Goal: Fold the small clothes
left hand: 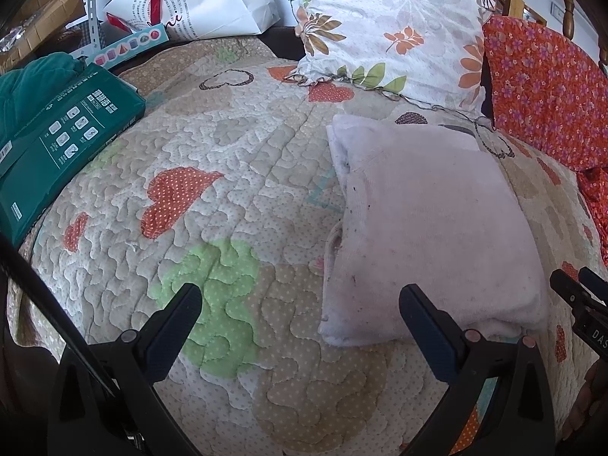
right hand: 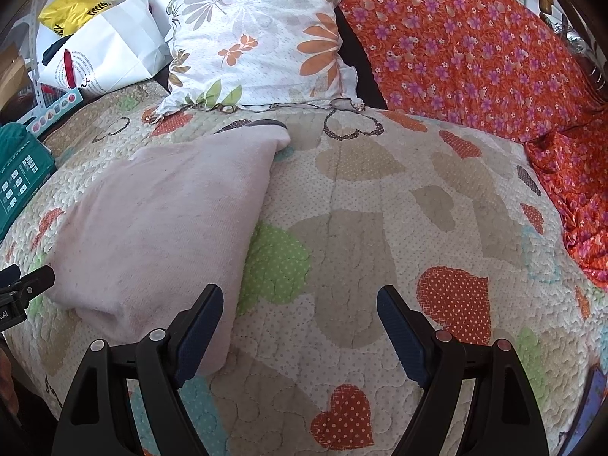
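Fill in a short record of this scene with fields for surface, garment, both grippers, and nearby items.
surface: quilt with heart patches
garment: pale pink cloth, folded, lying flat on the quilt
left gripper: jaws open, empty, beside the cloth's near edge
right gripper: jaws open, empty, at the cloth's near corner
behind: floral pillow, orange blanket
left side: green box

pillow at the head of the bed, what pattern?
White pillow with orange, grey and green flower and leaf print. Clearest in the right wrist view.
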A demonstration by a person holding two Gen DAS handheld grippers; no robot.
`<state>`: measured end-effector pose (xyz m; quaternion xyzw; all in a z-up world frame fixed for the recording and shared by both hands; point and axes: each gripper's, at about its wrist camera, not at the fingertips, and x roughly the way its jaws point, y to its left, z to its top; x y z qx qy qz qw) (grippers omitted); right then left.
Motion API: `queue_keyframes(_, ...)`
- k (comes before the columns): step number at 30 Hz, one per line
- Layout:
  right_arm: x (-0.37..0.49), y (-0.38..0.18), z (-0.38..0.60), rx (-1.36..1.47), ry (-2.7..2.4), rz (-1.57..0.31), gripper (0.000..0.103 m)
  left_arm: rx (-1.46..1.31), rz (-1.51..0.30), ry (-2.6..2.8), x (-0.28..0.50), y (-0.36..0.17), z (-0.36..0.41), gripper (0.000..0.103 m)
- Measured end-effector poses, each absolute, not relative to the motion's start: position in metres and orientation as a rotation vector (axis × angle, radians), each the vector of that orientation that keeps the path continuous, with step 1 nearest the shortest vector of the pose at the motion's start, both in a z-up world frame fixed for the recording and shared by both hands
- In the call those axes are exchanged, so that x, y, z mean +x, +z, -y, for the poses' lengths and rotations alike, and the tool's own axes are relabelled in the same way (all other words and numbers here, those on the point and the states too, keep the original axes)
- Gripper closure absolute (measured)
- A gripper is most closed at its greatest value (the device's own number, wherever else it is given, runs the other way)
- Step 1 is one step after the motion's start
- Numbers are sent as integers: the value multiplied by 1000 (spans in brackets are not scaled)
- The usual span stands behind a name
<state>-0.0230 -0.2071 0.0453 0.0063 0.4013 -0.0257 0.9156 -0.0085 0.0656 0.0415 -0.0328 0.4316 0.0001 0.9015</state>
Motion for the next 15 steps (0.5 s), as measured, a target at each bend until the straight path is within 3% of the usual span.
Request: queue_keyframes(15,-23,46,206,-5,-50,-819,16,-53,-902,8,-8,40,-64,0)
